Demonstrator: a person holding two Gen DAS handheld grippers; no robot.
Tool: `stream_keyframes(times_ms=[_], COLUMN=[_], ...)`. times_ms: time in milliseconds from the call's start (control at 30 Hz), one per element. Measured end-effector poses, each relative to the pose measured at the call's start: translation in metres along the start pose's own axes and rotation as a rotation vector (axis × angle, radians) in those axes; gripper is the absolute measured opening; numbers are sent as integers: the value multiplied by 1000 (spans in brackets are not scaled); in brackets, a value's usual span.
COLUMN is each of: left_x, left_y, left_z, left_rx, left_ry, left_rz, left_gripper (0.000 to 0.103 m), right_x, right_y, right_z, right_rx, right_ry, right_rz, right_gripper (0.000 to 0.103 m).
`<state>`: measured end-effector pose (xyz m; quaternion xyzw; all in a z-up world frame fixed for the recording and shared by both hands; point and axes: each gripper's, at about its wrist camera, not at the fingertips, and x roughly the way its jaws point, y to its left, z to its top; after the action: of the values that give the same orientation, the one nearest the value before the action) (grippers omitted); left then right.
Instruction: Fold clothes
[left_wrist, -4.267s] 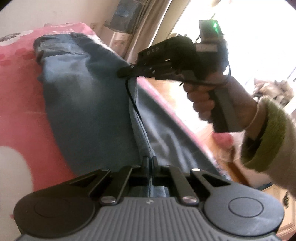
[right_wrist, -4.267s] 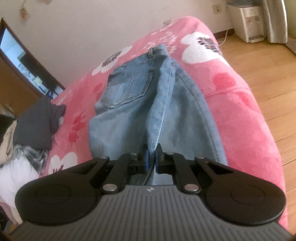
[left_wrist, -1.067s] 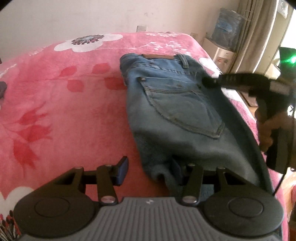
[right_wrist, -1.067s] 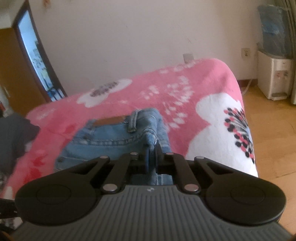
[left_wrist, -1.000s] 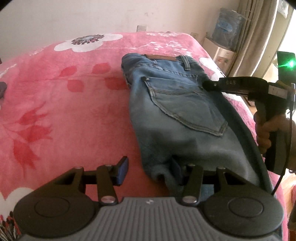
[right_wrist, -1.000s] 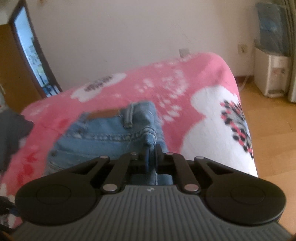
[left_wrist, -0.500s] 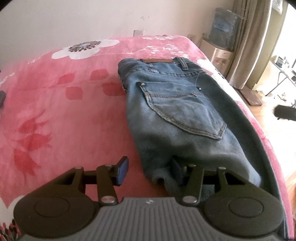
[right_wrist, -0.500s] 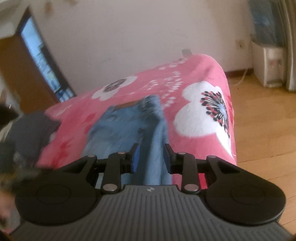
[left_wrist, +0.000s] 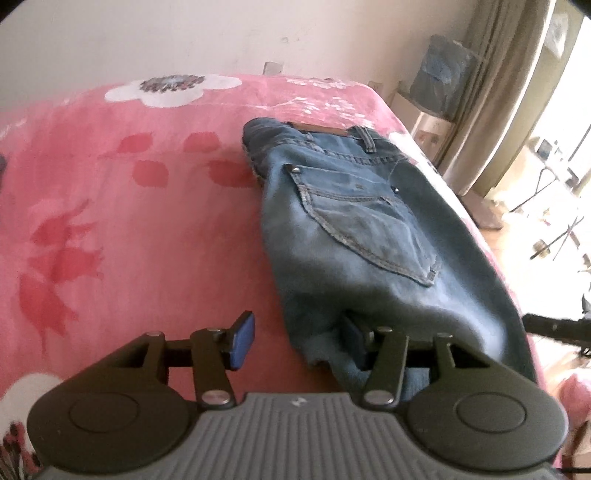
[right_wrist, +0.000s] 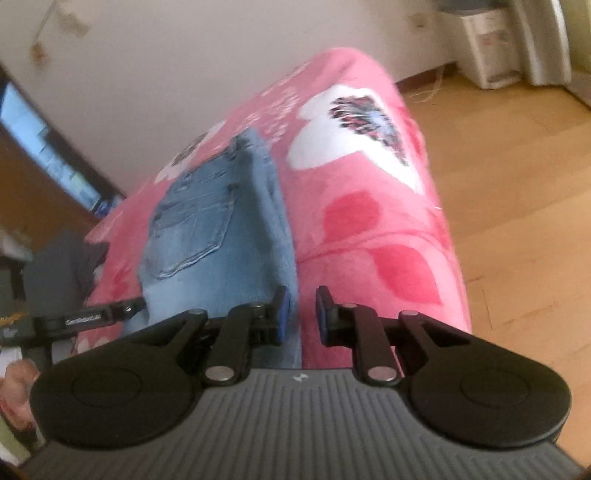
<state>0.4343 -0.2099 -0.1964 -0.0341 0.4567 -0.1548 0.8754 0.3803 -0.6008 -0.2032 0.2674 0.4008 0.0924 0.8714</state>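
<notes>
Where the jeans (left_wrist: 354, 236) lie folded on the pink flowered blanket (left_wrist: 122, 221), we see the waistband at the far end and a back pocket facing up, with the near folded end just in front of our left gripper (left_wrist: 295, 341). We hold that gripper wide open; its right finger is tucked against the denim's near edge, its blue-padded left finger over bare blanket. Our right gripper (right_wrist: 299, 317) is parted too, holding nothing, its fingers either side of the jeans' right edge near the blanket's side. Beyond are a wooden floor (right_wrist: 517, 192), a pale wall (left_wrist: 184, 37) and curtains (left_wrist: 509, 92).
</notes>
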Motion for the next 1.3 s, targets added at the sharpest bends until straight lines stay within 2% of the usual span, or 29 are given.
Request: stream_keyframes(times_ms=[100,167,333,433,500,600,800,867,933,1000,1100,1200,1300], left_x=[-16,-28,-67,-92,-109,-130,-151,-154,-157,-165,-176,-185,-195], left_y=[9,15,29,30,26,20,16,17,15,14,14,11,6], left_z=[-3,-5,-9,-11,-17,-40,-124,-155,-186,-206,-229,-247,-262], left_rx=[7,20,72,144,202,275,327,339,368,383,310,256,248], left_ry=[-17,-32,-48,-64,-66,-30,145,191,212,189,176,194,184], left_rz=[-34,-56,-119,-167,-222,-319,-485,-538,-551,-543,-505,-425,-364], left_gripper=[54,54,54,54,54,55,55,55,55,55,55,55,55], right_x=[-22,-48,-145,-200,-219,-242,-287,-280,-265,-248,-224,-215,-207], right_y=[-3,1,26,56,79,112,180,183,176,167,161,165,170], right_z=[-8,-18,-58,-85,-96,-110,-137,-150,-167,-183,-196,-202,-197], right_rx=[98,143,231,226,180,99,-63,-78,-81,-79,-104,-103,-115], right_ry=[-38,-114,-346,-410,-391,-342,-242,-230,-234,-231,-198,-168,-125], right_rz=[-47,-63,-109,-162,-172,-175,-182,-124,-35,56,155,242,302], right_gripper=[16,16,16,16,16,16,16,16,16,16,16,16,16])
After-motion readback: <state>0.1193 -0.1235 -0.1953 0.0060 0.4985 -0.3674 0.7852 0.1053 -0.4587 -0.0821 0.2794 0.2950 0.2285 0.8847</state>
